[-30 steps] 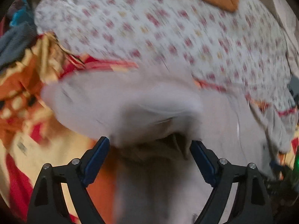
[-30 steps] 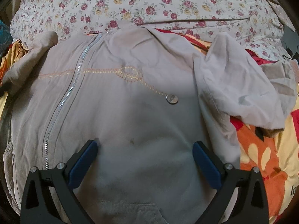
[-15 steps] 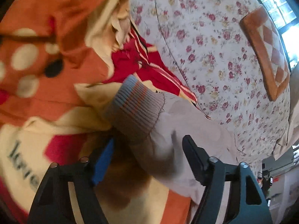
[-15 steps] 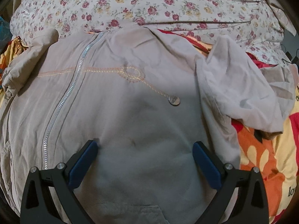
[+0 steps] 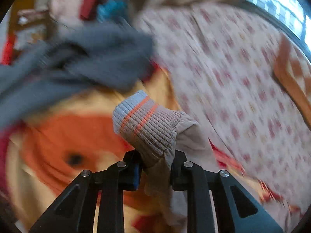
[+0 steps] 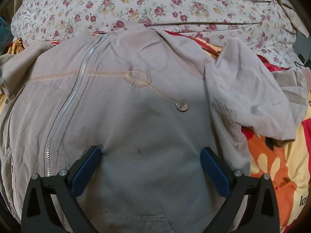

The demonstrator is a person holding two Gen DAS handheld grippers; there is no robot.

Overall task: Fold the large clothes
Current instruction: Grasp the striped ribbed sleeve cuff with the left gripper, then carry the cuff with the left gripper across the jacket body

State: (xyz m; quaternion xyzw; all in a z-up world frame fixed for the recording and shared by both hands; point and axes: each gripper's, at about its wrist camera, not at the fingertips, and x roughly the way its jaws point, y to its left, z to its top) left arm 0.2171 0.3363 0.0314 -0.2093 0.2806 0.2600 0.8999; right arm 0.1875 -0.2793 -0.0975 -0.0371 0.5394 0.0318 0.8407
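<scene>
A beige zip-up jacket (image 6: 136, 106) lies front-up on the bed, its silver zipper (image 6: 68, 104) running down the left. Its right sleeve (image 6: 248, 89) is crumpled at the right. My right gripper (image 6: 150, 167) is open and empty, low over the jacket's lower front. My left gripper (image 5: 155, 167) is shut on the jacket's left sleeve just behind the ribbed cuff (image 5: 143, 124), which has orange stripes and stands up above the jaws. The left wrist view is motion-blurred.
A floral quilt (image 6: 155, 5) lies beyond the jacket and shows in the left wrist view (image 5: 233, 77). An orange, yellow and red blanket (image 6: 272, 165) covers the bed. A grey garment (image 5: 77, 62) lies at the left. A window (image 5: 281, 5) is at the far right.
My left gripper has closed on the sleeve behind the cuff and swung it up and leftward. The jacket's left sleeve has left the right wrist view. The right gripper has stayed still.
</scene>
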